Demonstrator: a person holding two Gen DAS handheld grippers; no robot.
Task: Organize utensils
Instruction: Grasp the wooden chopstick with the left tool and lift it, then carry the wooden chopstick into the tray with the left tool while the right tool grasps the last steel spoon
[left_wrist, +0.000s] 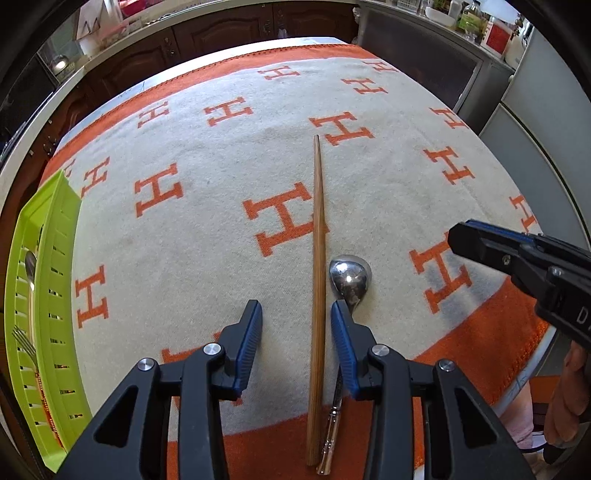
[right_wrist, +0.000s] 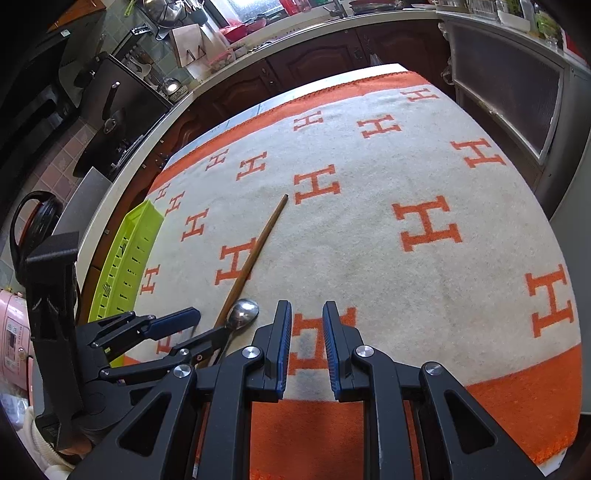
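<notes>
Surface: the counter (left_wrist: 207, 236) is covered by a cream cloth with orange H marks and an orange border; the loose utensils lie near its front edge, within easy reach of both hands.

Chopstick: the wooden chopstick (left_wrist: 318, 236) lies flat, pointing away from the front edge, its thick end close to the border. It runs straight up the gap of the left gripper (left_wrist: 296, 314), evidently so that it can be pinched across its width.

Spoon: the metal spoon (left_wrist: 350, 278) lies just beside the chopstick, bowl turned down. Its handle passes under the outer left finger, so it sits outside the gap and appears not to be the item targeted.

Left jaws: parted, with the chopstick between them but clear of both pads; nothing is grasped yet.

Right jaws: the right gripper (right_wrist: 306, 343) hovers over bare cloth beside the spoon, its jaws narrowly parted and holding nothing. Judged to be standing by.

Tray: the green slotted tray (left_wrist: 55, 266) stands at the far left edge of the counter, well apart from the loose items. A spoon and a fork already lie inside, so it is judged to be the destination.

Risk: the spoon's closeness may let the outer finger nudge it as the jaws close.
</notes>
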